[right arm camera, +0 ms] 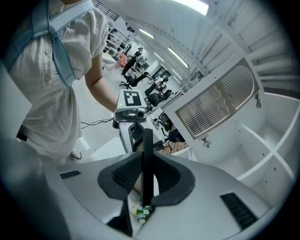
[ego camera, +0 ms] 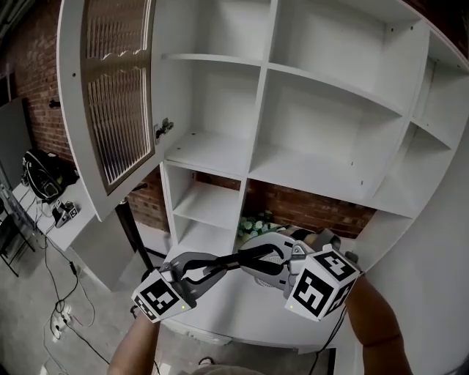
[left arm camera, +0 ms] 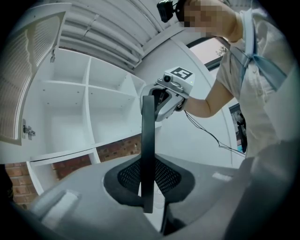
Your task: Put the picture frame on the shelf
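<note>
Black picture frame [left arm camera: 147, 131] sits edge-on, pinched by both my left tongs [left arm camera: 148, 187] and right tongs [right arm camera: 146, 180], below the shelf [ego camera: 212, 154] at twelve o'clock. I judge this the carrying step; next calls for raising it to twelve o'clock.

a tall white shelf unit [ego camera: 256, 110] of open compartments fills this end of the room, its ribbed-glass door [ego camera: 117, 95] standing wide open to the left, a small metal latch [ego camera: 163, 128] at its edge. a red brick wall [ego camera: 40, 88] runs behind and shows through the backless lower compartments. to the left, a low white table [ego camera: 80, 227] stands on the grey concrete floor [ego camera: 29, 293], where cables [ego camera: 62, 316] trail. overhead, a ribbed white ceiling [left arm camera: 103, 33] carries a bright strip light [right arm camera: 193, 5]; black office chairs [right arm camera: 129, 77] stand far across the hall
</note>
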Demonstrator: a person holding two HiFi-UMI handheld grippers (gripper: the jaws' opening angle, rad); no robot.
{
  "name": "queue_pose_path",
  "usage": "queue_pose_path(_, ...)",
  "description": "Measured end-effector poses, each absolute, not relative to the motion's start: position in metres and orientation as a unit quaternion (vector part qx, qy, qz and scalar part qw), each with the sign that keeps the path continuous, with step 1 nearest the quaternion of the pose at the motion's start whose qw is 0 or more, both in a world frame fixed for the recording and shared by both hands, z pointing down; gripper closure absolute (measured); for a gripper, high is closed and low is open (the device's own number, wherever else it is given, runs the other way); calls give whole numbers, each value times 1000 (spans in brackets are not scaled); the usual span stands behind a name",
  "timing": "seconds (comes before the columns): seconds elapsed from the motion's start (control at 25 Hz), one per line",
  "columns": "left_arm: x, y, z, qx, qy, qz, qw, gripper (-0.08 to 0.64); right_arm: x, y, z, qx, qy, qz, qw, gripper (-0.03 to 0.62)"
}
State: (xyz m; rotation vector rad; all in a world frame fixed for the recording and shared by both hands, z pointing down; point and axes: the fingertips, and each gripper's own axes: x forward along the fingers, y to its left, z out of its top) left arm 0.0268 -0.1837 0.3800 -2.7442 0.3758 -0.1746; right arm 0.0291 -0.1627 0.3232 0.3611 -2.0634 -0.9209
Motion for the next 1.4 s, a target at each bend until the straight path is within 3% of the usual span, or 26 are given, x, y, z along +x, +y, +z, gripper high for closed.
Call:
queue_pose_path(0.36, 10, -217, 369, -970, 125, -40, 207, 509, 9, -193, 313, 159, -795, -383, 442, 515)
queue_pose_path(0.44, 6, -226, 364, -974, 145, -10, 173, 498, 9, -199, 311, 167, -788, -392, 445, 515)
queue_pose_path(0.52, 0, -237, 355, -977, 169, 17, 132, 404, 9, -206, 306, 176, -781, -402, 443, 515)
queue_pose_path(0.64, -10, -255, 339, -969, 222, 47, 96, 368, 11, -219, 294, 197, -770, -429, 430, 515)
queue_pose_path(0.92, -39, -281, 320, -943, 300, 140, -25, 354, 11, -245, 266, 243, -741, -481, 401, 517)
queue_pose_path(1.4, -43, -285, 323, -932, 319, 150, -79, 353, -4, -272, 239, 312, -686, -562, 340, 517)
